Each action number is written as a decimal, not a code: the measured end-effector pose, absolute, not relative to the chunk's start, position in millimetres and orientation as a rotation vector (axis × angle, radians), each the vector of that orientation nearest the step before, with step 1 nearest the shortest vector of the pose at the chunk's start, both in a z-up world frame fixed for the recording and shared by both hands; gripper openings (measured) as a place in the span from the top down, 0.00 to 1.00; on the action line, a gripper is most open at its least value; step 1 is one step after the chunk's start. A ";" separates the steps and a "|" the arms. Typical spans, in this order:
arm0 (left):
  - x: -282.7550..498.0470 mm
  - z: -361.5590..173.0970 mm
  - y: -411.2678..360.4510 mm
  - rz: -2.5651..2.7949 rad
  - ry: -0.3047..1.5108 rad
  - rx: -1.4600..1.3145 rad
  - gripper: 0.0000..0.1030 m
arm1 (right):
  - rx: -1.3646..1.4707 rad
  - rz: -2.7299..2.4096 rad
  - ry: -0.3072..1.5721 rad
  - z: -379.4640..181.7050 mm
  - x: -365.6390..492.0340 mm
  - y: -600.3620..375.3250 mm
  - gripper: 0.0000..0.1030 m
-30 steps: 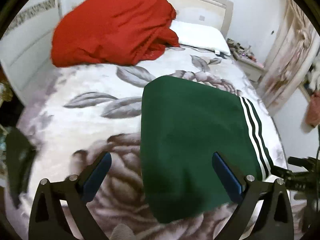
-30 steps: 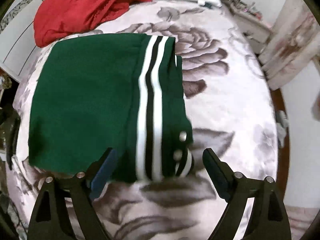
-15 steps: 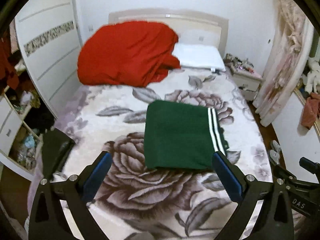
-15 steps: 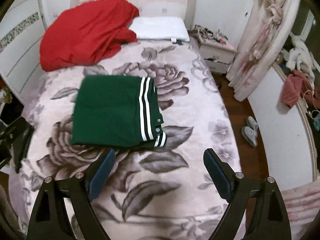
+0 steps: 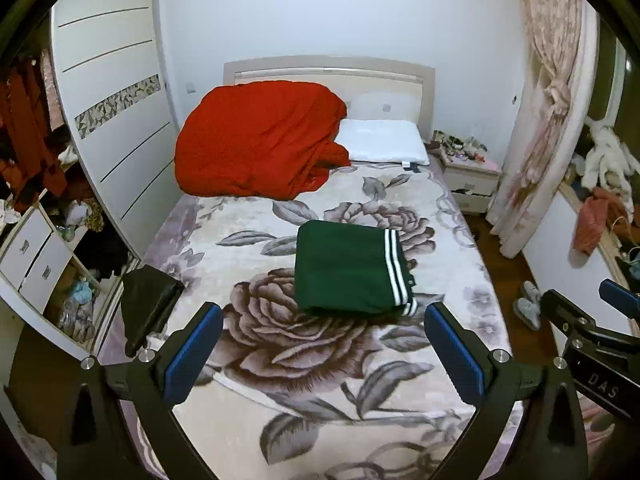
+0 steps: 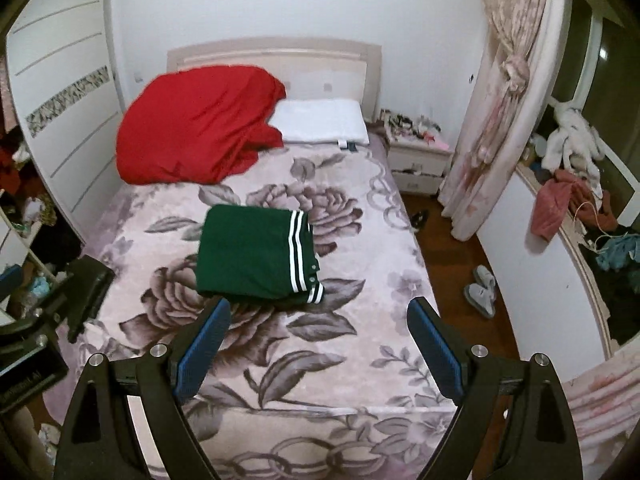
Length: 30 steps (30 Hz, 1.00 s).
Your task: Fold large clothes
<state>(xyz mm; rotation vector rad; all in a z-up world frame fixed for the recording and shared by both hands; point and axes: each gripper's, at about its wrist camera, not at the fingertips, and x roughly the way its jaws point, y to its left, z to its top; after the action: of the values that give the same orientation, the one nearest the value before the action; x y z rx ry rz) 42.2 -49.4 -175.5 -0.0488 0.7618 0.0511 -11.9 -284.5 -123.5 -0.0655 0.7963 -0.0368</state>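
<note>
Grippers pulled back, folded green garment point(image 5: 346, 268) stripes rightward

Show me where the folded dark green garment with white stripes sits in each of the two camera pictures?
Left wrist view: the folded dark green garment with white stripes lies right of centre on the floral bedspread.
Right wrist view: it lies left of centre.
Shared landmark: the crumpled red cloth heap at the headboard, beyond the garment.

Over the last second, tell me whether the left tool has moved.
Yes. The left tool has pulled back and up from the bed: the green folded garment, which filled its view earlier, now looks small beyond its fingers.
</note>
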 end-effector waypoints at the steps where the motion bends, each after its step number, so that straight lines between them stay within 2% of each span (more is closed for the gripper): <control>1: 36.7 -170.5 -49.9 0.052 0.759 -0.049 0.00 | -0.058 -0.035 0.783 -114.0 -22.7 -285.6 0.09; 10: 0.5 -150.7 -54.4 0.066 0.738 -0.054 0.00 | -0.061 -0.036 0.724 -65.8 -83.2 -290.9 0.09; 18: -20.2 -139.2 -57.4 0.093 0.686 -0.049 0.00 | -0.065 -0.025 0.698 -44.9 -118.4 -294.4 0.09; 30: -32.2 -135.2 -51.0 0.109 0.651 -0.059 0.00 | -0.065 0.010 0.681 -36.2 -117.6 -302.1 0.06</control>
<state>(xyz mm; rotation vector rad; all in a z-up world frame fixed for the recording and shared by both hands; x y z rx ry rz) -32.2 -51.0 -135.2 -0.0589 0.6510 0.1088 -117.6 -302.1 -36.2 -0.0652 0.6812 0.0105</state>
